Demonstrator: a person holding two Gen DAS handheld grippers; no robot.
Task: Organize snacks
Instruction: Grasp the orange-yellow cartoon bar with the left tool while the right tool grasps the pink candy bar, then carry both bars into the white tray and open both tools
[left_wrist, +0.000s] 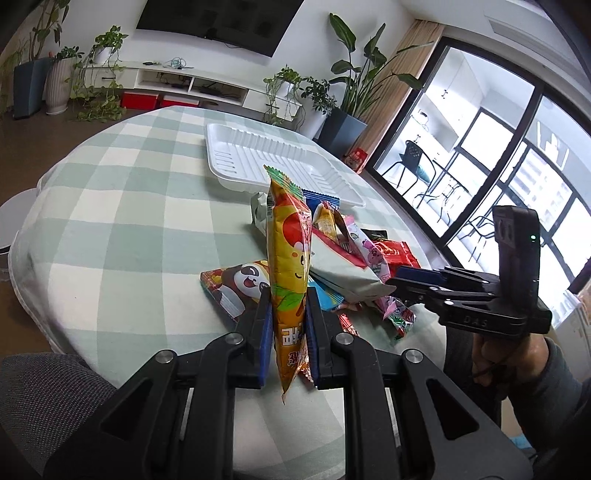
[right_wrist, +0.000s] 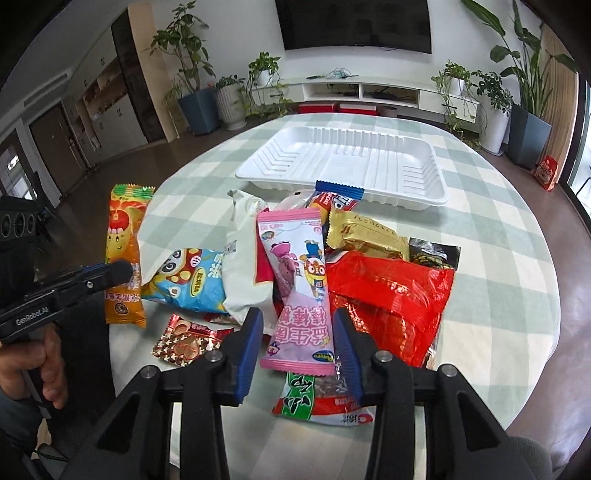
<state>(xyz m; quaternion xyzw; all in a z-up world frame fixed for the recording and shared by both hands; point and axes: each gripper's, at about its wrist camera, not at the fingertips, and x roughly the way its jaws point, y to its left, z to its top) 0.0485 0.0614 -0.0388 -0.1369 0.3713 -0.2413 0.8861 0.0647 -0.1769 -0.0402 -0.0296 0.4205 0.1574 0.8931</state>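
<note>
Now, pink snack packet (right_wrist: 297, 291) between right hand-held gripper (right_wrist: 297, 332) pads.

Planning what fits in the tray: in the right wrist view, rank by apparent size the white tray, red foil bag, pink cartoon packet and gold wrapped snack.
1. white tray
2. red foil bag
3. pink cartoon packet, though nearness inflates it
4. gold wrapped snack

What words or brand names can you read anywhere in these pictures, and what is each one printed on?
"GenRobot.AI": side of the left gripper.
"DAS": body of the right gripper.
Orange packet, pink packet, blue packet, green-and-red packet: printed characters, not legible enough to quote.
White tray: no text.
</note>
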